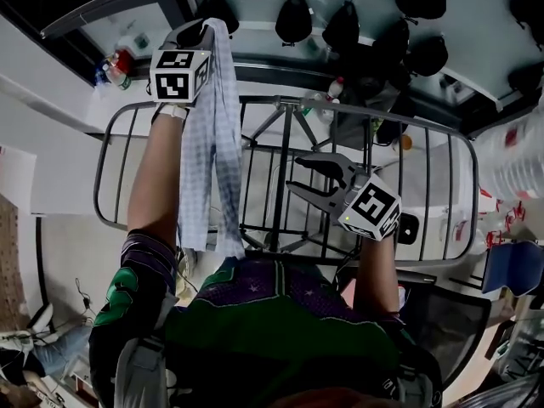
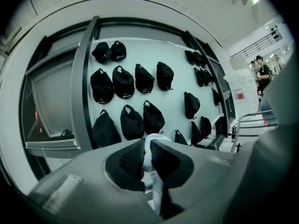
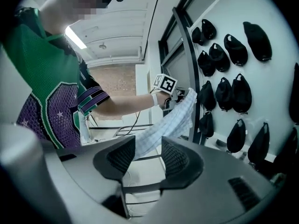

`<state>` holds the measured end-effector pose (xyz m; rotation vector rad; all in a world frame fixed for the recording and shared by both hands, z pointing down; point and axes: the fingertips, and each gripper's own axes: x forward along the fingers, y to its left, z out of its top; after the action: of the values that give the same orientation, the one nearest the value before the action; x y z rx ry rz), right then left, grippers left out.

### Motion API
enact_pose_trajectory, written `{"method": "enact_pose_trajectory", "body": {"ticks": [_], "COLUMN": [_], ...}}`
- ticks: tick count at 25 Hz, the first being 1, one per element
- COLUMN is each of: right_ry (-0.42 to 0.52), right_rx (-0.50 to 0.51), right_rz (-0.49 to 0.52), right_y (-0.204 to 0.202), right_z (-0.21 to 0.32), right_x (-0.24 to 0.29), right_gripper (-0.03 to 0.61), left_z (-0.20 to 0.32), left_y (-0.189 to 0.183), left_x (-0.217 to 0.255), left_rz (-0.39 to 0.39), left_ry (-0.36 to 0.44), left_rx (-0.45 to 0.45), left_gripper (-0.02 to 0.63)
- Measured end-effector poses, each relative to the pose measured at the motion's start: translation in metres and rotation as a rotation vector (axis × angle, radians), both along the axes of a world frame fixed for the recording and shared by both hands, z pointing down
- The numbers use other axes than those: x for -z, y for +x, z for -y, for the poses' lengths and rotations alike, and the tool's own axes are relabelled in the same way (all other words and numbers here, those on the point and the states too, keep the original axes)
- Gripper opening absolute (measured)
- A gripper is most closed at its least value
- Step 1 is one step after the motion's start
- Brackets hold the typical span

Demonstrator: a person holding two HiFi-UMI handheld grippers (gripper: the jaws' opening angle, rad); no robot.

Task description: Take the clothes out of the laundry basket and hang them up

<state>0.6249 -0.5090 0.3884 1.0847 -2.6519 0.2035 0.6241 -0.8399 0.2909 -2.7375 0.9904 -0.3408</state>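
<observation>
A light blue checked cloth (image 1: 212, 143) hangs long and folded from my left gripper (image 1: 206, 29), which is raised above the far rail of the metal drying rack (image 1: 280, 102). In the left gripper view the jaws (image 2: 148, 154) are shut on a pinched edge of the cloth (image 2: 152, 146). My right gripper (image 1: 295, 174) is lower, over the middle of the rack, open with nothing between its fingers. The right gripper view looks past its open jaws (image 3: 142, 160) at the cloth (image 3: 173, 122) and the left gripper (image 3: 175, 94) beyond.
Several black caps (image 1: 293, 19) hang on the pale wall behind the rack, also seen as caps (image 2: 124, 83) and caps (image 3: 233, 92). Bottles (image 1: 119, 65) stand at the back left. A blue object (image 1: 514, 266) sits at the right. Cables lie on the floor at left.
</observation>
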Motion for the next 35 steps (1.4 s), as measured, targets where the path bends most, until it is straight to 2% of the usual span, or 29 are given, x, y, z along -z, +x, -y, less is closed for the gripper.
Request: {"method": "enact_pose_trajectory", "body": {"ticks": [5,9,12,14,16,19,25,28,35], "right_ry": [-0.032,-0.051,-0.058,-0.060,-0.056,-0.052,-0.027,0.000,0.079], "right_rx": [0.003,0.005,0.009,0.013,0.020,0.017,0.002,-0.017,-0.137], "right_rz": [0.001,-0.003,-0.001,0.003,0.007,0.013,0.017,0.027,0.042], "right_y": [0.004,0.001,0.000,0.000,-0.002,-0.002,-0.006,-0.011,-0.026], "right_z": [0.000,-0.001,-0.002,-0.002,-0.002,-0.002,-0.003,-0.001,-0.006], "right_x": [-0.012,-0.020,-0.023,-0.024,-0.024,-0.022,-0.017,-0.010,0.017], "right_gripper": [0.163,0.163,0.163,0.163,0.163,0.163,0.163,0.163,0.163], "left_z": [0.010,0.011,0.009,0.004,-0.003,-0.011,-0.028,-0.039,-0.077], "left_y": [-0.002,-0.010,-0.012,-0.011,-0.010,-0.017,-0.036,-0.049,-0.095], "left_x": [-0.080,-0.127,-0.152,-0.166,-0.177,-0.192,-0.190,-0.176,-0.134], "left_rz": [0.100,0.118,0.166,0.203,0.238,0.278,0.228,0.171,0.027], "left_ry": [-0.099,-0.190,-0.250,-0.294,-0.334,-0.366,-0.379,-0.365,-0.316], "left_rx": [0.031,0.048,0.044,0.025,-0.004,-0.019,-0.016,-0.016,-0.031], "left_gripper": [0.035,0.037,0.045,0.084,0.150,0.183,0.183,0.182,0.173]}}
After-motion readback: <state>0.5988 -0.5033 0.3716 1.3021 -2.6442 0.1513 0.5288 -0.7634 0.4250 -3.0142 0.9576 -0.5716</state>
